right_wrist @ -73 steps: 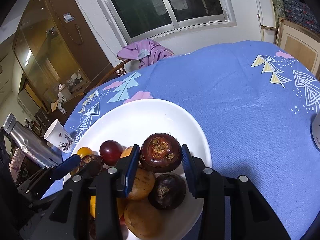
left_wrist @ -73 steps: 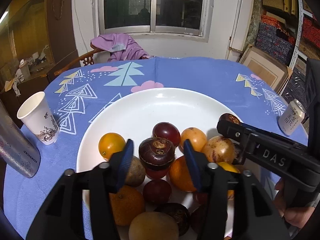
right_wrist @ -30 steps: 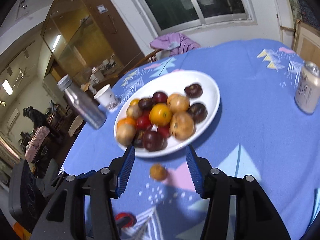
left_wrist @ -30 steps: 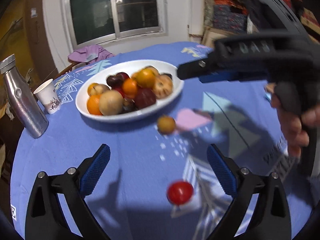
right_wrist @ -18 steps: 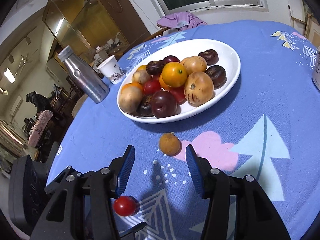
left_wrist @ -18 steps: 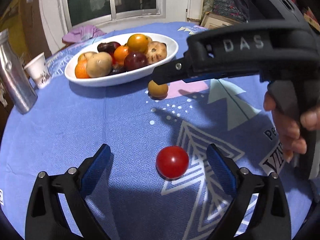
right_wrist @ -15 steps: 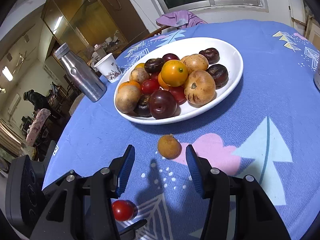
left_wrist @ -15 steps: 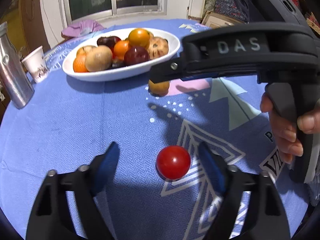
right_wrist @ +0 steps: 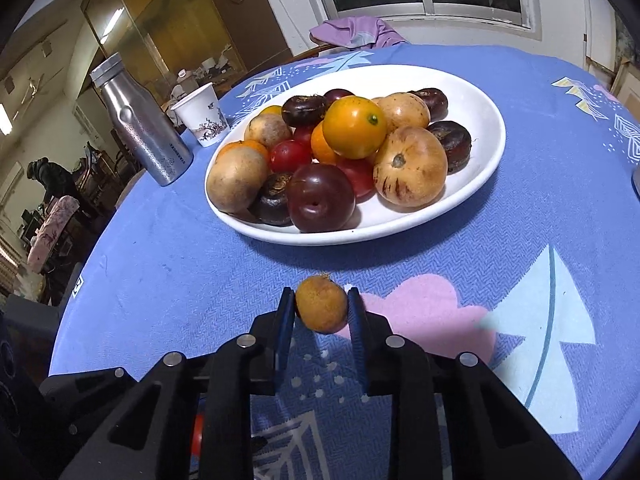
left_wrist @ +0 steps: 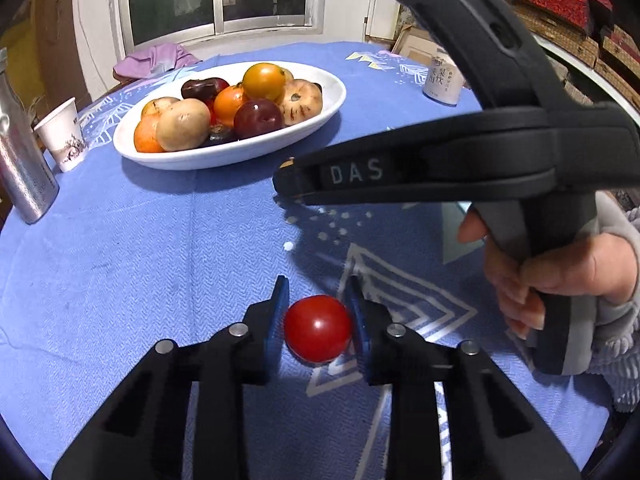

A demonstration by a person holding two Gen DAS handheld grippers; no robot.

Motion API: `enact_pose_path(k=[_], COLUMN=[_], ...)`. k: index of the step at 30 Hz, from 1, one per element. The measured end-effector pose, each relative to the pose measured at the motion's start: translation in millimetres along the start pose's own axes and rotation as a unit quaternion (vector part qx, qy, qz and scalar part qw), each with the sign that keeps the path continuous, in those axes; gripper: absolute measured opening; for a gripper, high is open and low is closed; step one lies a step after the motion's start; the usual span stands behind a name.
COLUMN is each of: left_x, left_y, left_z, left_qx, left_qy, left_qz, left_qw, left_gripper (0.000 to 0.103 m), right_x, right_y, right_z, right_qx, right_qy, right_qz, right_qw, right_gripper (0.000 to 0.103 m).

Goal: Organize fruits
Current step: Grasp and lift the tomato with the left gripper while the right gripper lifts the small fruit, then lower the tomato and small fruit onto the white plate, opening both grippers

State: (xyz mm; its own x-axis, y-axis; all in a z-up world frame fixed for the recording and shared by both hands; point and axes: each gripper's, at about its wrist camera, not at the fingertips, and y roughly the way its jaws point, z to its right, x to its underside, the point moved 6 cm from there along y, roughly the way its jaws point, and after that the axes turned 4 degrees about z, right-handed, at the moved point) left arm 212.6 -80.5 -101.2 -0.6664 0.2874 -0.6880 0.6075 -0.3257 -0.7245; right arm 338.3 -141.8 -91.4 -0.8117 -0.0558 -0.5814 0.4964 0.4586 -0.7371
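Both my tongs are clamped on fruit. The left gripper has its blue pads against either side of the red tomato, which sits on the blue tablecloth well short of the white plate. The right gripper is closed on the small brown-orange fruit, which lies on the cloth just in front of the plate's near rim. I cannot tell whether either fruit has left the cloth.

Handling, largest first. The plate is heaped; the round fruits on it lean on one another, so I judge that anything set on top may roll or dislodge a neighbour. The bare stretch along the far rim looks the safer landing place.

The tomato appears smooth, glossy and thin-skinned. I rate it light, slippery and easily bruised or split. The pads sit across its widest part, which I consider correct; the squeeze should be no firmer than needed.

The brown-orange fruit looks matt, rough-skinned and firmer. I expect it to grip better but, being smaller, to pivot between the pads. It is held near the pad tips, which leaves little margin.
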Motion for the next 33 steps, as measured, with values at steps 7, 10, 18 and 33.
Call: enact_pose_path(k=[7, 10, 18, 33], left_x=[-0.8, -8.5, -103.3, -183.3], left_y=[-14.4, -27.5, -37.5, 60.3], left_z=[3.8, 3.0, -49.3, -126.5], left_qx=[-0.006, -0.024, -0.077, -0.134], left_qy=[-0.001, 0.006, -0.037, -0.090], left_qz=[0.024, 0.048, 0.104, 0.087], left_qw=[0.9997, 0.9985, 0.9909, 0.9831], left_gripper=[0.028, 0.028, 0.028, 0.028], right_x=[-4.4, -10.6, -77.5, -127.2], right_y=[-26.5, -45.3, -91.8, 11.5], right_z=[1.4, 5.3, 16.3, 57.1], right_qx=[-0.021, -0.029, -0.015, 0.019], right_qy=[0.013, 0.025, 0.039, 0.082], right_qz=[0.032, 0.059, 0.142, 0.107], right_qw=[0.999, 0.998, 0.989, 0.991], right_gripper=[0.027, 0.027, 0.027, 0.027])
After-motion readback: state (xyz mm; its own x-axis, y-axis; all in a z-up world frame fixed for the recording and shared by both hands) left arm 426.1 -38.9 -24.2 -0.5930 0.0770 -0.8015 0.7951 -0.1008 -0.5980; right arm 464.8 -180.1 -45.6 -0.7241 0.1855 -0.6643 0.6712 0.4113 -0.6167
